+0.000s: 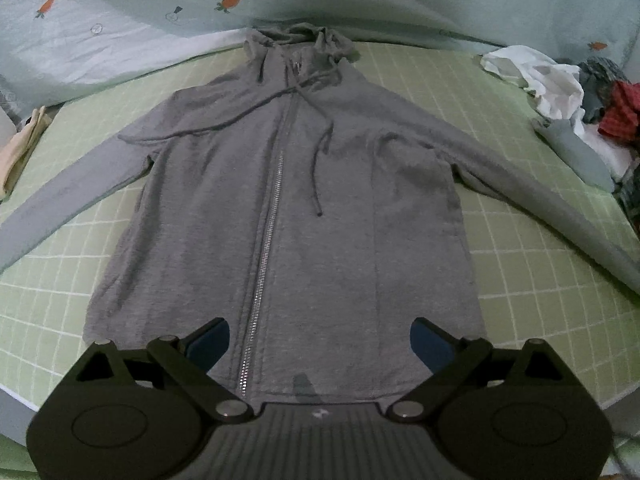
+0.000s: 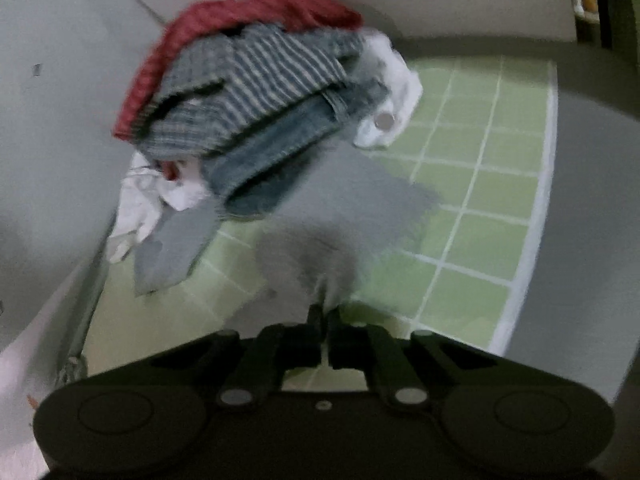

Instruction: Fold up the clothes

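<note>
A grey zip hoodie (image 1: 304, 208) lies flat, front up, on the green checked sheet (image 1: 540, 280), hood far, both sleeves spread out. My left gripper (image 1: 320, 340) hovers over its hem, open, with the blue pads (image 1: 210, 342) either side of the zip and nothing between them. In the blurred right wrist view, my right gripper (image 2: 324, 318) is shut, and the grey sleeve end (image 2: 320, 256) bunches up into its fingertips. The sleeve cloth spreads away from the jaws over the green sheet (image 2: 480, 200).
A heap of clothes (image 2: 248, 92), red, striped, denim and white, sits just beyond the held sleeve, and it shows at the right as a pile (image 1: 576, 100). A pale quilt with carrot prints (image 1: 120, 20) lies behind the hoodie. A beige cloth (image 1: 20, 152) lies at the left. The bed's edge (image 2: 536, 240) runs on the right.
</note>
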{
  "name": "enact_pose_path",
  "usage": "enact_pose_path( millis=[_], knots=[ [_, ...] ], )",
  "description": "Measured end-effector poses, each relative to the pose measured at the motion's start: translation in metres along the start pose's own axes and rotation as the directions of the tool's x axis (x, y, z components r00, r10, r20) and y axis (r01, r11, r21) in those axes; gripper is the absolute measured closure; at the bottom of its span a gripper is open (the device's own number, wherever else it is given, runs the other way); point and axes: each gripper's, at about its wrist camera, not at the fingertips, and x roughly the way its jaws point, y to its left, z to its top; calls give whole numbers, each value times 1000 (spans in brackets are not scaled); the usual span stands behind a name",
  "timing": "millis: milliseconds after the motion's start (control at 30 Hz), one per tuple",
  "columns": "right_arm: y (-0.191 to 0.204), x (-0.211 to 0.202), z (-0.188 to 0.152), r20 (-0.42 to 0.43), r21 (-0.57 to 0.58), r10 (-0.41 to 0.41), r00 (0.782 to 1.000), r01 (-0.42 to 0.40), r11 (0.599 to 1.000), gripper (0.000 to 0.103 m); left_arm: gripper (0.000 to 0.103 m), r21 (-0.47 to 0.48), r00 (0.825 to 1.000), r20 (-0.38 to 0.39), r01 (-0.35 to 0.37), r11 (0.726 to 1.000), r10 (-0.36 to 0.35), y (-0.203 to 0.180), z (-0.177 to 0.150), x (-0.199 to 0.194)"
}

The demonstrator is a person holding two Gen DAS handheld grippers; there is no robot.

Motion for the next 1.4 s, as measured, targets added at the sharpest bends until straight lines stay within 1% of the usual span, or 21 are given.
enact_pose_path(
  millis=[133,233,300,433,467,500,533,600,633,667,733,833,933,967,1000,1067,1133,1200,1267,1300,1400],
  knots=[
    [21,-25,10,13,-26,-5,1000,5,1000,101,6,-23,1000,-4,-8,1000,8,-1,2,1],
    [39,-30,27,20,-21,-11,1000,11,1000,101,6,-37,1000,-4,-15,999,15,-2,2,1],
    [49,-10,46,4,-43,-12,1000,13,999,101,6,-49,1000,-5,-24,998,24,-2,2,1],
    [65,33,85,-23,-74,-12,1000,10,997,95,6,-82,999,-14,-40,996,39,1,-1,1],
    [65,46,94,-22,-68,-8,1000,7,998,91,6,-89,999,-16,-43,995,42,2,-1,1],
    [65,56,102,-24,-60,-7,1000,6,998,81,6,-96,999,-18,-47,994,45,2,-2,1],
    [64,61,108,-24,-53,-12,1000,11,999,74,6,-101,999,-19,-52,994,50,2,-3,0],
    [62,60,111,-5,-58,6,1000,-6,998,71,6,-107,998,-18,-68,992,66,2,-3,-2],
    [61,58,112,6,-61,17,1000,-16,998,63,6,-110,997,-19,-76,991,74,2,-3,-2],
    [60,54,108,21,-97,3,1000,-1,995,58,6,-116,996,-24,-84,990,81,3,-4,-2],
    [57,45,96,56,-180,-31,998,40,983,35,6,-130,995,-36,-98,987,94,4,-4,0],
    [52,34,78,101,-302,-82,991,109,947,30,6,-147,993,-60,-110,983,102,6,-2,6],
    [44,32,55,123,-422,-146,982,185,888,26,6,-134,992,-81,-109,985,99,-1,1,13],
    [39,34,51,112,-425,-162,980,194,884,26,6,-119,992,-85,-106,987,96,-5,2,15],
    [33,37,47,98,-423,-176,979,201,884,26,6,-105,992,-87,-102,989,93,-8,4,17],
    [20,45,46,66,-360,-189,980,200,911,24,6,-66,993,-81,-92,994,87,-17,7,18],
    [10,51,47,54,-288,-208,977,214,933,21,6,-30,994,-72,-89,996,87,-24,9,17],
    [0,55,51,60,-210,-201,978,209,955,18,6,5,994,-63,-88,996,88,-31,10,17],
    [-9,58,55,76,-135,-168,983,177,975,17,6,36,995,-55,-87,996,89,-36,12,16],
    [-12,60,57,88,-106,-152,985,161,981,16,6,42,995,-53,-87,995,89,-37,12,16],
    [-20,65,64,138,-44,-146,980,154,987,15,6,48,994,-53,-91,995,93,-36,14,16]
  ],
)
